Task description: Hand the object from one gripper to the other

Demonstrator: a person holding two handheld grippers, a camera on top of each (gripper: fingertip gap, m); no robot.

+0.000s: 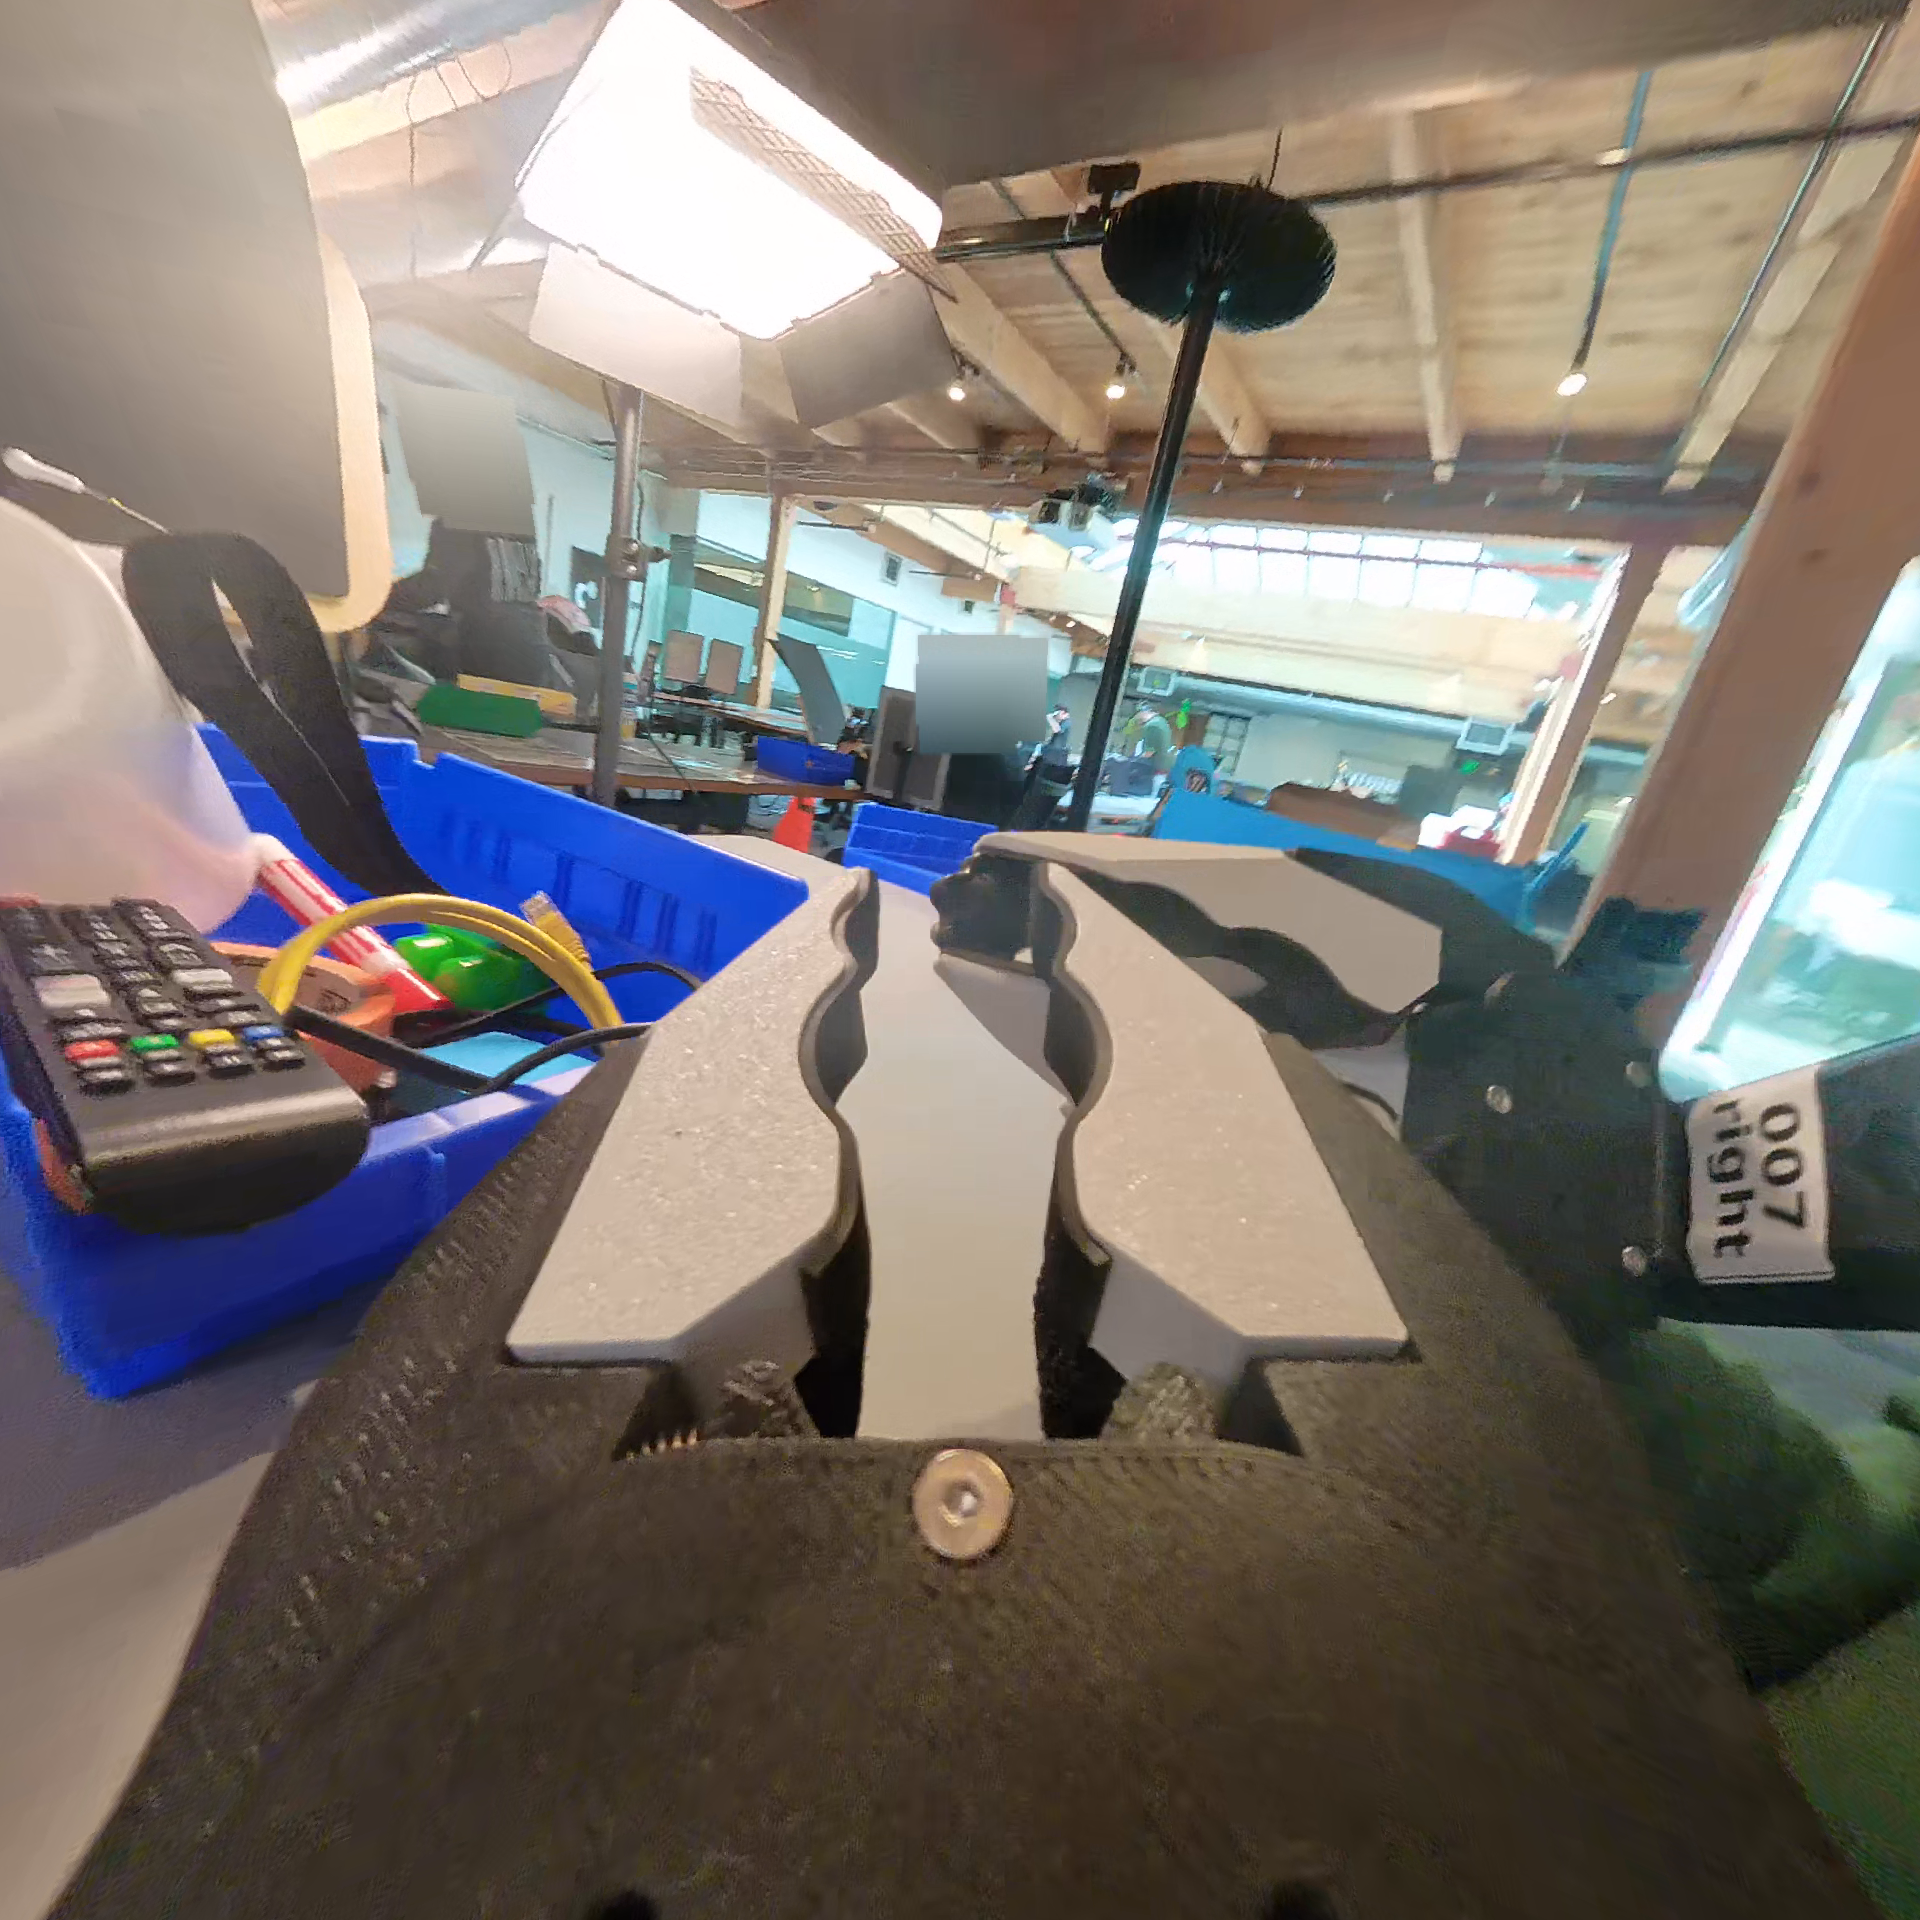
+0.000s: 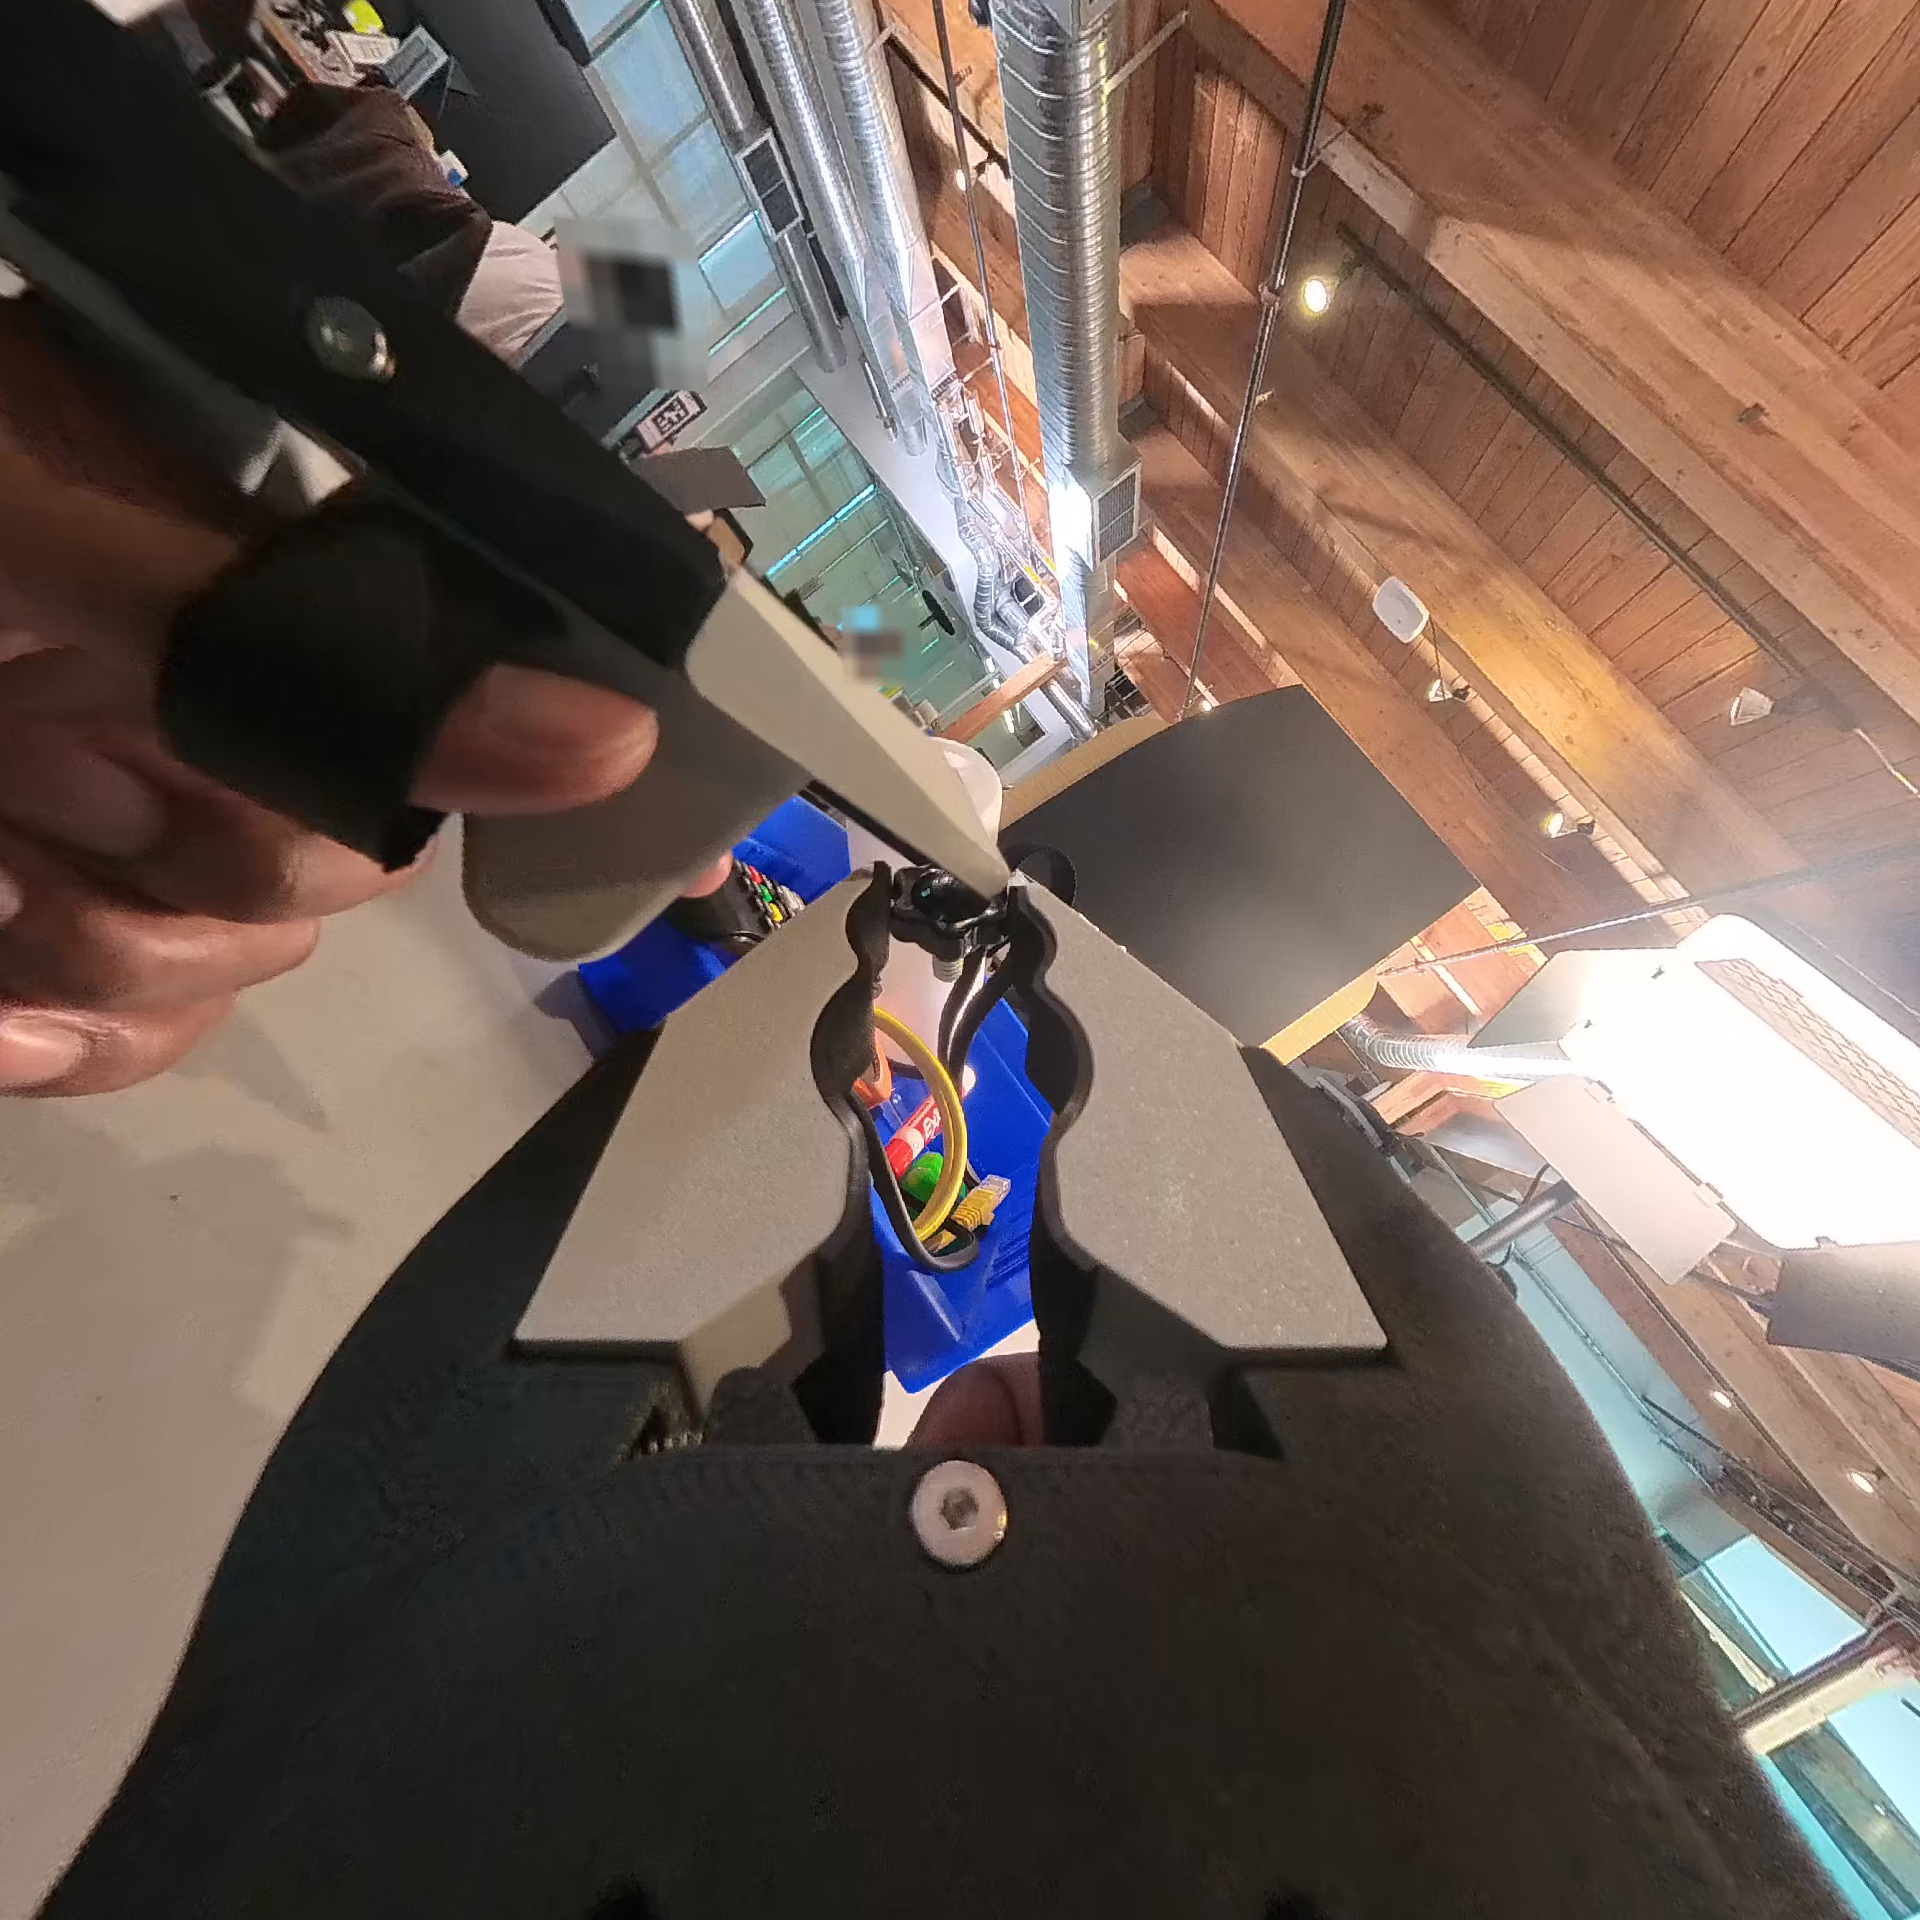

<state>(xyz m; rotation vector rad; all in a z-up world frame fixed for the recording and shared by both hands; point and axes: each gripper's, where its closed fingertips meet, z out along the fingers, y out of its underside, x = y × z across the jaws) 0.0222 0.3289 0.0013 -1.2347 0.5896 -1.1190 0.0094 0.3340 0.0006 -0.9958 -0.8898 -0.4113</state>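
Note:
A small shiny black object (image 1: 966,906) is pinched at the tips of my right gripper (image 2: 940,891), which is shut on it; thin black legs hang below it in the right wrist view (image 2: 935,902). In the left wrist view the right gripper (image 1: 987,920) reaches in from the right. My left gripper (image 1: 951,883) is open, its two grey fingers apart, with the object in the gap at their tips, close to the right-hand finger. In the right wrist view one left finger (image 2: 831,727) comes in from the upper left and its tip meets the object. A hand holds that gripper.
A blue bin (image 1: 623,873) stands on the grey table (image 1: 125,1475) to the left, holding a black remote control (image 1: 156,1039), a yellow cable (image 1: 436,920), a red marker and a green item. A bright light panel on a stand is behind. A second blue bin (image 1: 914,836) is farther back. Only a small space, under 4 cm, lies between the two pairs of fingers.

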